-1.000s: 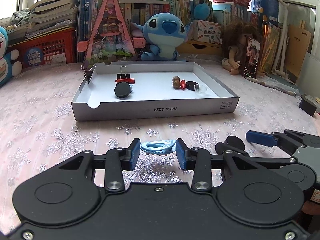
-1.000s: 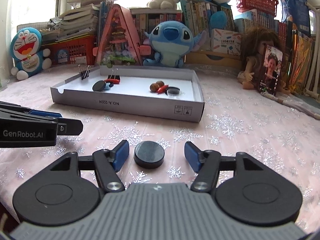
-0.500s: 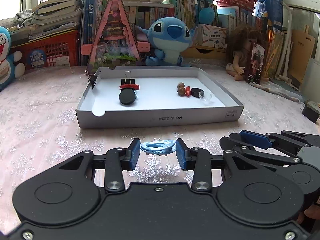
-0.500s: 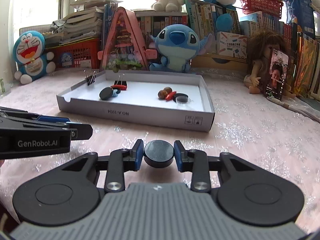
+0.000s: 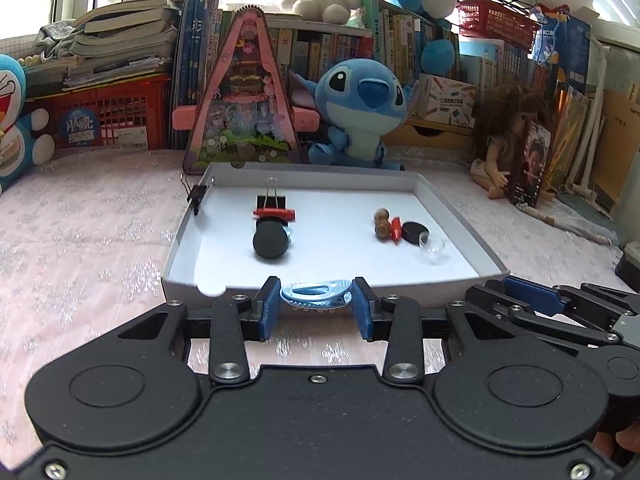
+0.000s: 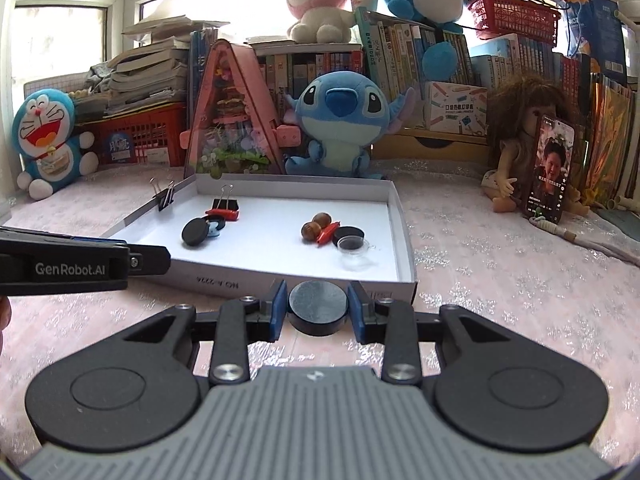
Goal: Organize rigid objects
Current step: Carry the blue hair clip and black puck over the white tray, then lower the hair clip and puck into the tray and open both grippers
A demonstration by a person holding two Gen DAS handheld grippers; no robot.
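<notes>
White tray [image 5: 182,240], black discs [image 5: 271,242], binder clips [image 5: 270,202], nuts [image 5: 382,224]

You are looking at a tabletop [image 6: 500,264] wearing a pink snowflake-patterned cloth. A shallow white tray [image 6: 256,280] is sitting at its middle; a Stitch plush [image 6: 340,120], a doll [image 6: 516,148] and a Doraemon toy [image 6: 48,140] are sitting along the far edge.

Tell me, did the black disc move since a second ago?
Yes. The right gripper closed on the black disc, lifting it toward the box, now just short of its front wall.
</notes>
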